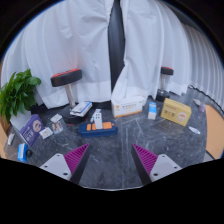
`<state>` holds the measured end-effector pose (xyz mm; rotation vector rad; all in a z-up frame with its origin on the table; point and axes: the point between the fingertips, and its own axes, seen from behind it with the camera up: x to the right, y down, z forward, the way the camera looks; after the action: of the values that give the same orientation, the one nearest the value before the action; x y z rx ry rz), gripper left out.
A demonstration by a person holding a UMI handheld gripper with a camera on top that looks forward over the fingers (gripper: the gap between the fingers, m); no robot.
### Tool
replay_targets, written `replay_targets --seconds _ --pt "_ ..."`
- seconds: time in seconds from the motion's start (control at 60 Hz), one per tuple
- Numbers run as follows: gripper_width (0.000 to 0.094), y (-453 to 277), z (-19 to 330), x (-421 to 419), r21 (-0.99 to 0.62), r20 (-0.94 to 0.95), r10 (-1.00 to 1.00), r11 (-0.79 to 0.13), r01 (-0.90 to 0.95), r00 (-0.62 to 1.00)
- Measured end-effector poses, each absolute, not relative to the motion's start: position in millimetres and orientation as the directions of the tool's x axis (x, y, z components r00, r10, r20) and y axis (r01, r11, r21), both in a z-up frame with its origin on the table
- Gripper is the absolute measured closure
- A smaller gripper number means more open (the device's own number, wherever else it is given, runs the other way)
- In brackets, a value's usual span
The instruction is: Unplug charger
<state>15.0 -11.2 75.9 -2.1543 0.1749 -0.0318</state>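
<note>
A blue power strip [98, 129] lies on the grey marbled table [112, 165], ahead of the fingers and slightly to the left. A small white and orange plug-like piece [97, 119], apparently the charger, stands on it. My gripper [111, 151] is open and empty, with its magenta pads [76, 157] wide apart above the bare table top. The strip lies well beyond the fingertips and nothing stands between them.
A white box [127, 108], a small blue bottle [152, 110] and a yellow box [177, 111] stand to the right of the strip. A purple box [31, 128] and a green plant [17, 93] are at the left. Two stools [66, 78] and white curtains are behind the table.
</note>
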Motion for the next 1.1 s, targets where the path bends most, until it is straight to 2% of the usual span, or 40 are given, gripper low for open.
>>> replay_targets --seconds 0.217,0.3,0.35,0.4,0.45,0.483,0.567,0.717,0.75,0.833,0.867,0.883,0.917,0.95,1.0,1.033,1.1 --pt "0.0095 120 51 -23 -0.866 -0.011 -0.061 -0.498 -0.04 0.998" --pt "0.0146 154 38 -28 -0.869 0.0 -0.05 -0.495 -0.024 0.999" --pt "0.0253 169 30 -27 -0.872 0.003 -0.046 -0.488 -0.019 0.999" --pt "0.0402 178 20 -24 -0.869 0.017 -0.051 -0.495 -0.011 0.999" --pt "0.0572 183 14 -22 -0.868 0.024 -0.049 -0.496 -0.004 0.999" --pt "0.0723 185 16 -16 -0.876 0.035 -0.067 -0.482 -0.002 0.997" --pt "0.0817 185 14 -20 -0.874 0.016 -0.052 -0.486 -0.012 0.999" --pt "0.085 183 16 -19 -0.854 0.003 -0.05 -0.519 -0.023 0.999" --pt "0.0852 184 55 -17 -0.901 -0.029 -0.055 -0.43 -0.049 0.998" --pt "0.0855 184 184 -4 -0.983 0.04 -0.051 -0.183 0.03 0.998" --pt "0.0854 183 217 -6 -0.99 0.04 -0.031 -0.135 0.035 0.999" --pt "0.0855 200 227 -3 -0.993 0.033 -0.022 -0.112 0.031 0.999" --pt "0.0855 187 241 2 -0.994 0.017 -0.012 -0.108 0.016 1.0" --pt "0.0856 182 243 9 -0.993 -0.009 -0.006 -0.116 -0.01 1.0" --pt "0.0855 175 228 27 -0.987 -0.04 -0.014 -0.153 -0.041 0.999" --pt "0.0855 168 205 39 -0.982 -0.043 -0.029 -0.182 -0.048 0.999" --pt "0.0851 162 147 65 -0.951 -0.046 -0.051 -0.304 -0.059 0.998"
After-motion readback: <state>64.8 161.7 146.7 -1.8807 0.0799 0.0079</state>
